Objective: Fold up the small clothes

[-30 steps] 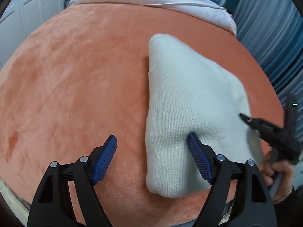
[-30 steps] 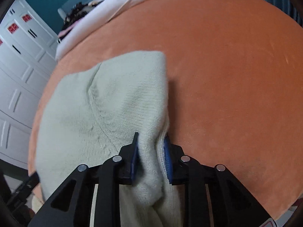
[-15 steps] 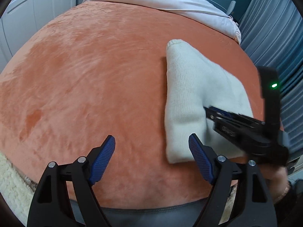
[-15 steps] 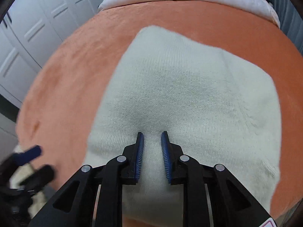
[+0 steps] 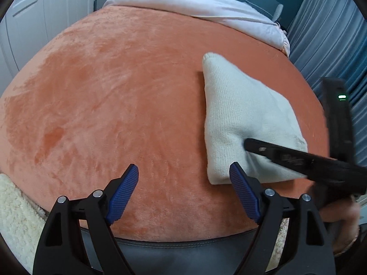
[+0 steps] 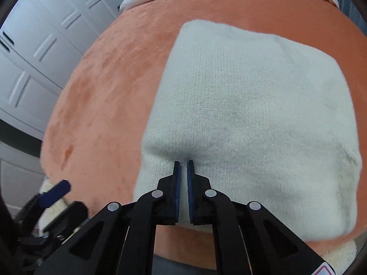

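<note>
A cream knit garment (image 5: 243, 116) lies folded on the orange plush surface (image 5: 128, 96), at the right in the left wrist view. It fills the right wrist view (image 6: 252, 105). My left gripper (image 5: 183, 194) is open and empty, held over the near edge, its right finger beside the garment's near corner. My right gripper (image 6: 183, 163) is shut with nothing between the pads, and its tips press down on the garment's near part, denting it. The right gripper also shows in the left wrist view (image 5: 250, 143), reaching in from the right.
A white blanket (image 5: 206, 11) with dark clothes behind it lies at the far end. White panelled doors (image 6: 34, 45) stand at the left, blue curtains (image 5: 332, 34) at the right. A fluffy cream rug (image 5: 16, 217) lies below the near edge.
My right gripper let go of the garment's edge, swung round over the garment and closed fully; its tips now press on the top. My left gripper drew back toward the near edge.
</note>
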{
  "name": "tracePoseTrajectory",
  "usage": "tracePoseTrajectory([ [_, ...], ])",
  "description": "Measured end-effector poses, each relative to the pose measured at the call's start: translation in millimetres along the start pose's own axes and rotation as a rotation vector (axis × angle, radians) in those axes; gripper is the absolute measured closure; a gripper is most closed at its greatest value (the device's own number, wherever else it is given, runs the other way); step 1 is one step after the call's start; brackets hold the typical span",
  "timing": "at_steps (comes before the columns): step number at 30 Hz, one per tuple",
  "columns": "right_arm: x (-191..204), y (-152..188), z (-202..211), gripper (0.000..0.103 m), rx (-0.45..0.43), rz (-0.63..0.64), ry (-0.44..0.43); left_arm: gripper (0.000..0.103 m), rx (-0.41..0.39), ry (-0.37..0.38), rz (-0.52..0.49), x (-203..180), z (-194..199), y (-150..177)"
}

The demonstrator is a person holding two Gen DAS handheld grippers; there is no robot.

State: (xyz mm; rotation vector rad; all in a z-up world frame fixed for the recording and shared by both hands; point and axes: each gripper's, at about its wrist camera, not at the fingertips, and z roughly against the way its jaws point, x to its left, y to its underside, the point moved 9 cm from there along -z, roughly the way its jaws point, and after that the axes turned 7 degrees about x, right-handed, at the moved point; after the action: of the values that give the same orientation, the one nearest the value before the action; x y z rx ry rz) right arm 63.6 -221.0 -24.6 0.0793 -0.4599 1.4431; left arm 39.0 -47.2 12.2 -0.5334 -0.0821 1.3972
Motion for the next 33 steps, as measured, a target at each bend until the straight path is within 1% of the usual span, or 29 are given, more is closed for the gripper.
tracePoseTrajectory([
  [1, 0, 2, 9, 0.097, -0.016, 0.003, -0.019, 0.019, -0.005, 0.003, 0.006, 1, 1, -1],
  [2, -6, 6, 9, 0.097, -0.015, 0.009, 0.006, 0.019, -0.007, 0.01, 0.014, 0, 0, -1],
  [3, -17, 13, 0, 0.097, 0.007, 0.009, 0.058, 0.019, 0.001, 0.009, 0.02, 0, -3, -1],
  [4, -32, 21, -17, 0.103, 0.047, 0.004, 0.095, 0.019, 0.017, 0.004, 0.021, -2, -8, 0],
  [5, -37, 26, -27, 0.103, 0.056, -0.014, 0.07, 0.019, 0.031, 0.005, 0.02, -6, -11, 0],
  [6, -40, 26, -22, 0.103, 0.035, -0.05, 0.014, 0.019, 0.034, 0.01, 0.012, -11, -12, 0],
  [7, -42, 26, -11, 0.103, 0.025, -0.084, -0.021, 0.019, 0.027, 0.006, -0.002, -17, -11, -2],
  [8, -46, 23, 9, 0.098, -0.025, -0.112, -0.026, 0.019, 0.018, -0.005, -0.019, -21, -10, -4],
  [10, -57, 14, 53, 0.089, -0.164, -0.133, -0.03, 0.018, -0.01, -0.015, -0.057, -32, -7, -12],
  [11, -70, 11, 70, 0.082, -0.204, -0.152, -0.017, 0.017, -0.018, -0.016, -0.069, -38, -7, -17],
  [12, -85, 8, 79, 0.077, -0.227, -0.18, 0.013, 0.016, -0.019, -0.015, -0.077, -45, -10, -22],
  [13, -101, 5, 83, 0.067, -0.24, -0.205, 0.055, 0.016, -0.013, -0.012, -0.079, -51, -15, -26],
  [14, -118, 3, 81, 0.066, -0.238, -0.227, 0.108, 0.016, -0.009, -0.005, -0.08, -59, -20, -32],
  [15, -134, 4, 80, 0.066, -0.224, -0.25, 0.151, 0.016, -0.009, 0.001, -0.083, -65, -24, -37],
  [16, -146, 2, 72, 0.066, -0.208, -0.271, 0.164, 0.016, -0.012, 0.0, -0.086, -72, -28, -42],
  [18, -164, -4, 57, 0.066, -0.189, -0.307, 0.122, 0.016, -0.01, 0.001, -0.096, -86, -38, -50],
  [20, -171, -10, 39, 0.08, -0.162, -0.323, 0.054, 0.016, -0.004, -0.008, -0.103, -95, -48, -56],
  [21, -173, -13, 38, 0.082, -0.16, -0.332, 0.036, 0.016, -0.002, -0.019, -0.108, -98, -53, -58],
  [22, -170, -18, 41, 0.085, -0.177, -0.332, 0.021, 0.016, 0.0, -0.033, -0.117, -100, -57, -61],
  [24, -166, -23, 75, 0.086, -0.277, -0.296, -0.008, 0.016, 0.002, -0.074, -0.142, -102, -65, -63],
  [25, -164, -27, 88, 0.086, -0.312, -0.281, -0.013, 0.016, 0.008, -0.097, -0.156, -102, -70, -63],
  [26, -164, -28, 94, 0.086, -0.329, -0.278, -0.015, 0.016, 0.021, -0.119, -0.169, -101, -77, -62],
  [27, -168, -25, 92, 0.086, -0.322, -0.284, -0.014, 0.016, 0.031, -0.131, -0.172, -100, -83, -61],
  [28, -176, -22, 76, 0.086, -0.282, -0.297, 0.004, 0.015, 0.048, -0.135, -0.17, -98, -90, -58],
  [29, -187, -17, 50, 0.085, -0.206, -0.305, 0.049, 0.015, 0.065, -0.13, -0.168, -97, -95, -55],
  [30, -188, -8, 29, 0.085, -0.149, -0.299, 0.076, 0.015, 0.086, -0.122, -0.164, -96, -101, -51],
  [31, -189, -7, 27, 0.084, -0.168, -0.295, 0.077, 0.015, 0.089, -0.124, -0.16, -95, -103, -50],
  [33, -181, -10, 48, 0.084, -0.19, -0.296, 0.075, 0.014, 0.07, -0.136, -0.172, -94, -100, -49],
])
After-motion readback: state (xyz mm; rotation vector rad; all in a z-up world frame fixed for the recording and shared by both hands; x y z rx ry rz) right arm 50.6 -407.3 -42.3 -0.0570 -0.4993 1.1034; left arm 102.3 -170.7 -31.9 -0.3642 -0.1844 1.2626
